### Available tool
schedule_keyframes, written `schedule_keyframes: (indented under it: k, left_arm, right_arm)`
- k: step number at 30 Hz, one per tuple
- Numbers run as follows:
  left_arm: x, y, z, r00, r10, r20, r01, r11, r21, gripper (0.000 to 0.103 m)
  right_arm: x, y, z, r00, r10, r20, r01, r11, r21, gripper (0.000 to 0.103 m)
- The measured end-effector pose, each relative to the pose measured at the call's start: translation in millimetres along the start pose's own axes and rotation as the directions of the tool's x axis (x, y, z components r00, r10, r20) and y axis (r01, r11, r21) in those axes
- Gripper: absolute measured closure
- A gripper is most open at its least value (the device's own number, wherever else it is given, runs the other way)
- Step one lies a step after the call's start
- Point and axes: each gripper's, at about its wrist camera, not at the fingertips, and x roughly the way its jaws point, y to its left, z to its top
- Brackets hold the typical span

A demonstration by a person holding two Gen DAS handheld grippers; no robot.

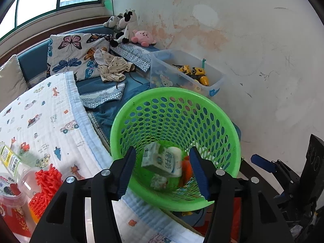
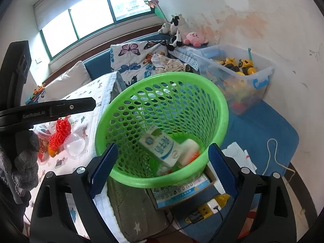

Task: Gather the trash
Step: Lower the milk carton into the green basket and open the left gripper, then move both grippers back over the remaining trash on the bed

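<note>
A green perforated waste basket (image 1: 204,109) stands beside the bed; it also shows in the right wrist view (image 2: 220,101). Inside lie a white milk carton (image 1: 160,160) (image 2: 160,145), a white bottle (image 2: 190,149), something orange (image 1: 187,170) and a crumpled wad (image 1: 159,182). My left gripper (image 1: 163,174) is open and empty above the basket's near rim. My right gripper (image 2: 162,168) is open and empty, its jaws spread wide around the near rim. On the bed lie red foam netting (image 1: 47,184) (image 2: 59,135), a clear plastic cup (image 2: 75,144) and wrappers (image 1: 9,158).
A car-print quilt (image 1: 46,121) covers the bed at left. A clear toy bin (image 1: 188,70) (image 2: 239,75) stands against the stained wall. Pillows and plush toys (image 1: 123,28) sit at the back. A booklet (image 2: 182,192), power strip (image 2: 210,204) and cord (image 2: 271,156) lie below the basket.
</note>
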Motion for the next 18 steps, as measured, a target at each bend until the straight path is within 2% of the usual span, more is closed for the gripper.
schedule_keyframes:
  k: [18]
  left_arm:
    - [-68.7, 25.6, -31.1, 0.989, 0.106, 0.102, -0.108, 0.994, 0.015, 0.042]
  right_arm:
    - [-5.2, 42.1, 0.8, 0.998, 0.056, 0.010, -0.055, 0.997, -0.048, 0.013]
